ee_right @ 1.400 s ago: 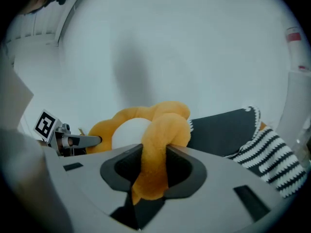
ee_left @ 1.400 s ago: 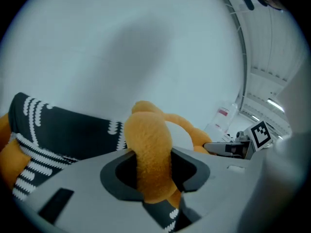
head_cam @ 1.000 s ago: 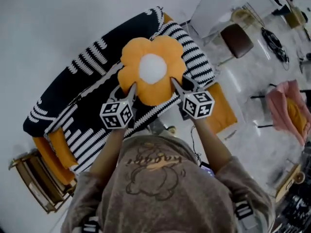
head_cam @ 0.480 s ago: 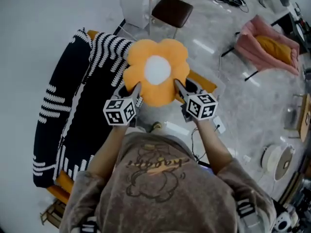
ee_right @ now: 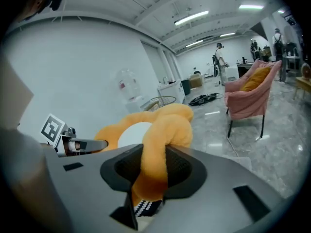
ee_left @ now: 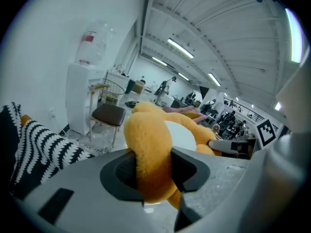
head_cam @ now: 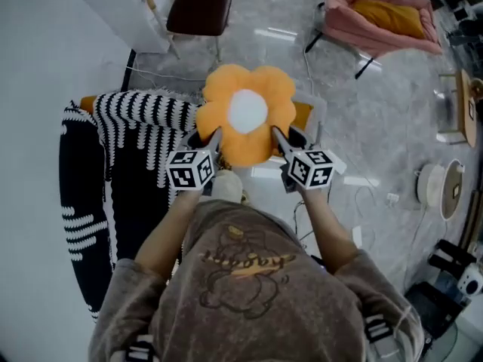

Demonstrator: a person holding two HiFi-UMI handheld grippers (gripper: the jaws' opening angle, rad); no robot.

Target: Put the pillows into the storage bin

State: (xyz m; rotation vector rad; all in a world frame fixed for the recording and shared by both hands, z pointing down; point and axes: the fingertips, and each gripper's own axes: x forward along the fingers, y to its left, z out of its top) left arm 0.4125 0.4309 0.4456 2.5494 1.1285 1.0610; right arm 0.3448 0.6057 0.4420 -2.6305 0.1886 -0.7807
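An orange flower-shaped pillow [head_cam: 245,119] with a white round centre hangs in the air in front of me. My left gripper [head_cam: 213,143] is shut on its lower left petal [ee_left: 148,154]. My right gripper [head_cam: 276,142] is shut on its lower right petal [ee_right: 158,147]. Both grippers hold it up level between them. A pink fabric storage bin [head_cam: 381,17] on a dark frame stands at the upper right of the head view, with an orange pillow [head_cam: 391,15] lying in it. It shows far off in the right gripper view as the same pink bin [ee_right: 250,93].
A sofa with a black-and-white striped cover [head_cam: 124,164] lies at the left. A brown-seated chair [head_cam: 198,12] stands ahead by a white cabinet [head_cam: 124,6]. Cables [head_cam: 355,194] run over the grey floor. Round devices [head_cam: 438,191] sit at the right.
The view has swung from the sofa toward the open floor. The pink bin now sits at the upper right, nearer ahead. Both grippers keep the same hold on the flower pillow.
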